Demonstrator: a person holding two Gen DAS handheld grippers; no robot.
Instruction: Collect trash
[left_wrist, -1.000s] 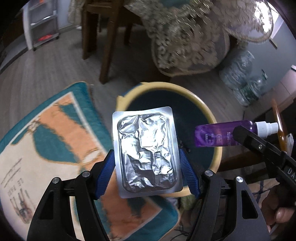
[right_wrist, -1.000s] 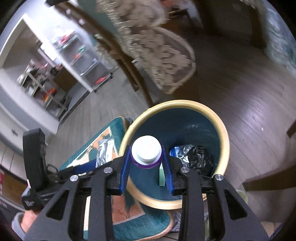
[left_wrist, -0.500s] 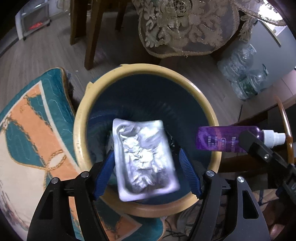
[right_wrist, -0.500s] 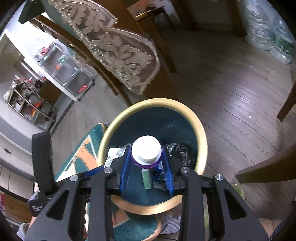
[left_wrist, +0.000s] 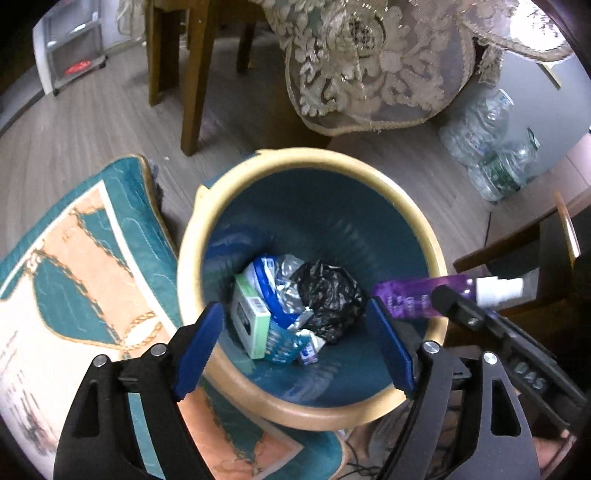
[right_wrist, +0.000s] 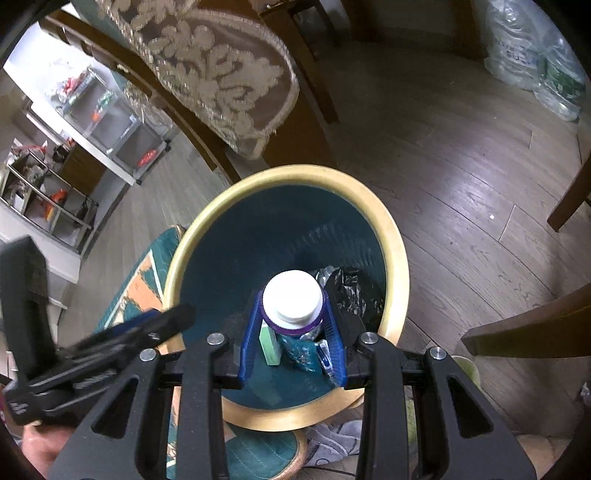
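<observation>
Hovering over the bin: both grippers hang above the round bin (left_wrist: 373, 177), yellow rim, teal inside, standing on the wooden floor (right_wrist: 461, 155).
Left jaws: the left gripper (left_wrist: 295, 347) is spreading wide right now, blue pads well apart, nothing between them but the view straight down into the bin.
Right jaws: the right gripper (right_wrist: 293, 336) is clamped on a purple bottle (left_wrist: 417, 295) with a white cap (right_wrist: 293, 295), held over the near right side of the bin mouth, cap end pointing out past the rim.
Done: trash is already lying at the bottom, a black crumpled bag (left_wrist: 327, 295), a green and white box (left_wrist: 249, 317) and a blue and silver wrapper (left_wrist: 277, 288) heaped together.
Left to do: by my reckoning the bottle is the next piece to go; it is above the opening but not yet let go. Whether more trash waits elsewhere in the room, I cannot tell.
Around: a patterned teal and orange mat (left_wrist: 85, 266) lies just left of the bin, a chair with a lace cover (left_wrist: 373, 62) stands beyond it, and clear plastic bottles (left_wrist: 491, 147) sit far right on the floor.
In the way: nothing blocks the bin mouth; the two grippers are close together, so the right one wants room to drop its load.
</observation>
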